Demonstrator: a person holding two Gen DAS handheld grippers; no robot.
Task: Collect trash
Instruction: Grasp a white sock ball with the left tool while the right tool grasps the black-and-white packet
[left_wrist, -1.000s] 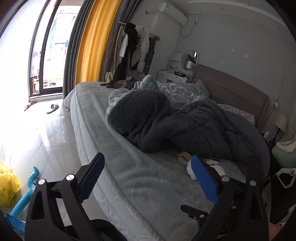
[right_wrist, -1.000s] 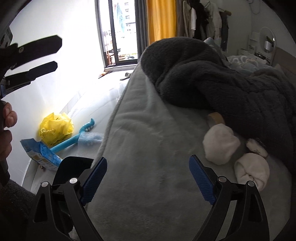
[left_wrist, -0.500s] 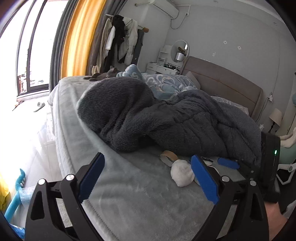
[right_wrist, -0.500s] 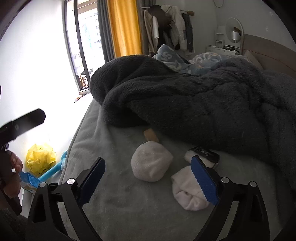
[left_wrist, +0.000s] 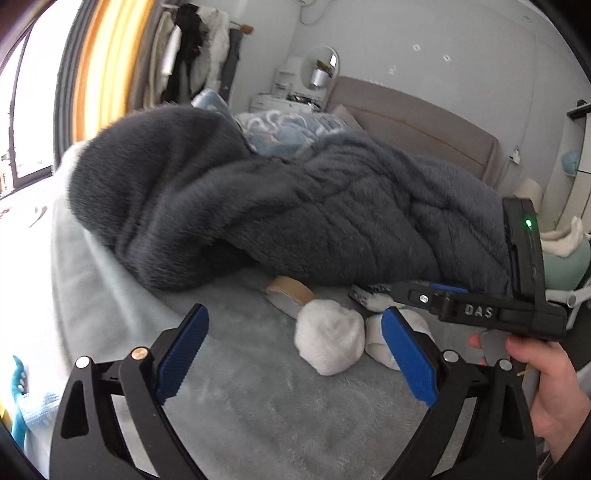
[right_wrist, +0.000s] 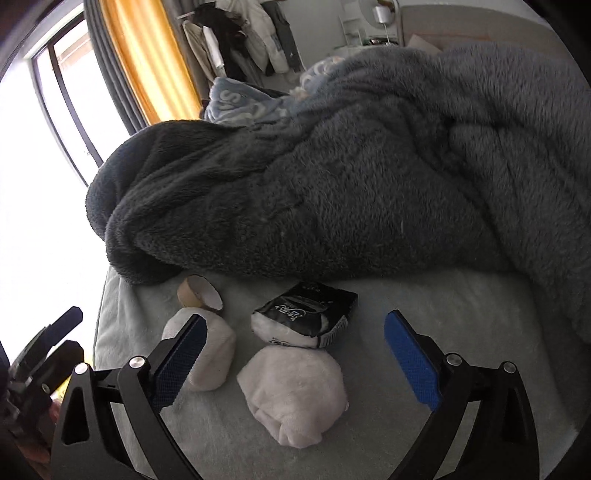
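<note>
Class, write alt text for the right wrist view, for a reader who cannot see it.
The open right claw hovers over a pale grey bed, nothing between its blue pads. Ahead lie two white wads, a black-and-white packet and a tape roll, at the edge of a rumpled dark grey blanket.

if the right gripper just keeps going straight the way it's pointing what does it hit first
Most likely the white wad lying between the open fingers of the right gripper on the bed, with the black packet just beyond it; depth is hard to judge.
</note>
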